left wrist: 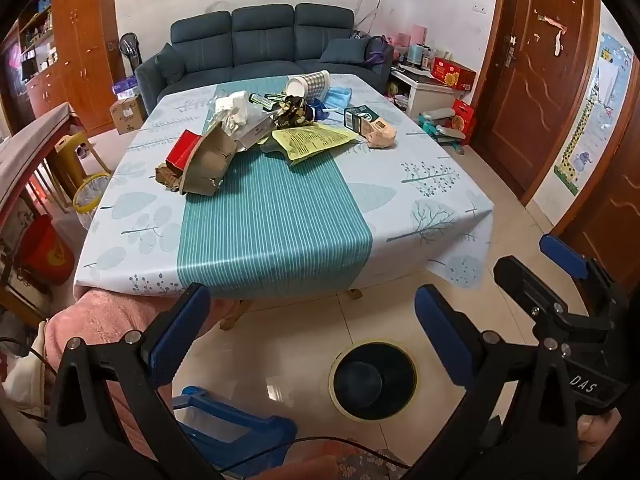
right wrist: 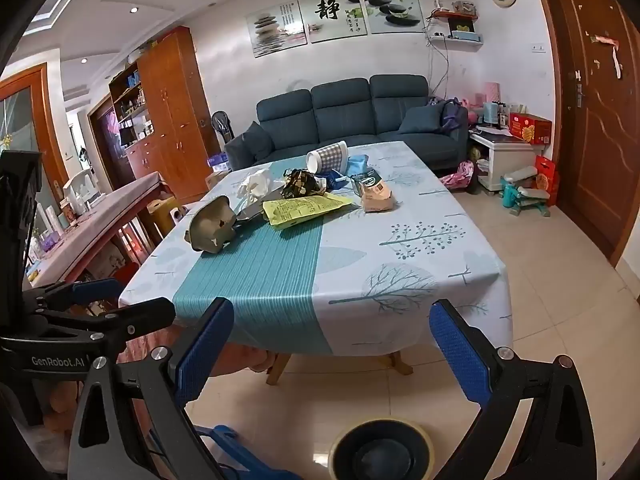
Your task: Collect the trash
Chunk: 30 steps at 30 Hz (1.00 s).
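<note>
Blue-padded and spread wide, the left gripper (left wrist: 308, 336) hangs over the tiled floor just short of the table's near edge, grasping nothing. The right gripper (right wrist: 332, 344) stands the same way, its jaws parted and empty, and in the left wrist view it shows at the right, beside the left one.

The trash lies in a heap on the far half of the table (left wrist: 420, 200), which wears a pale cloth with a teal striped band down its middle. Nearest on the left is a brown paper bag (left wrist: 208, 160), crumpled, with a red box (left wrist: 182, 152) tucked against its left side. To the right of it a yellow printed sheet (left wrist: 312, 140) lies flat. Behind that sits a dark crumpled wrapper (left wrist: 294, 114), and farther back a checked paper cup (left wrist: 308, 84) lies on its side, mouth toward the left. White tissue (left wrist: 236, 110) is bunched at the far left of the heap. A blue face mask (left wrist: 338, 96) lies right of the cup. On the right stand a small dark green carton (left wrist: 360, 118) and, touching it on the near side, a pinkish crumpled bag (left wrist: 382, 134).

On the floor near the grippers, below the table edge, stands a round dark bin (left wrist: 374, 378) with a pale yellow rim, open at the top
</note>
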Available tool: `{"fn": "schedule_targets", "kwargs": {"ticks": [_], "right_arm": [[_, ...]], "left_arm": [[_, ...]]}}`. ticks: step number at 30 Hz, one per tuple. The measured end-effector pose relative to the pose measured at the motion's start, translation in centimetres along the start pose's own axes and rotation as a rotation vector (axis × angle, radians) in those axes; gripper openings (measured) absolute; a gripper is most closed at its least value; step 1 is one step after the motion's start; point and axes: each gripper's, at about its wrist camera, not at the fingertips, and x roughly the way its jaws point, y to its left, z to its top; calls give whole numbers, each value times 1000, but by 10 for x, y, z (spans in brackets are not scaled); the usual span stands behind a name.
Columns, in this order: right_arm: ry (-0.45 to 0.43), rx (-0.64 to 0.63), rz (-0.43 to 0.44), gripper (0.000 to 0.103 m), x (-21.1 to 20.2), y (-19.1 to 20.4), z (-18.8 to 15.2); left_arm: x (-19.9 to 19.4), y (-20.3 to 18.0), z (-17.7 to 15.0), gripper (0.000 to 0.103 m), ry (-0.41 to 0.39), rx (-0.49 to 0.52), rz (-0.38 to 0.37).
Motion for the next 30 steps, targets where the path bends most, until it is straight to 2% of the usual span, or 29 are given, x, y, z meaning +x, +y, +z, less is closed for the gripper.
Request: {"fn": "schedule_targets", "kwargs": {"ticks": [30], "right_arm": [[-10, 9, -2, 100, -5, -3, 1]], "left_arm": [[-1, -4, 1, 100, -38, 8, 15]]}}
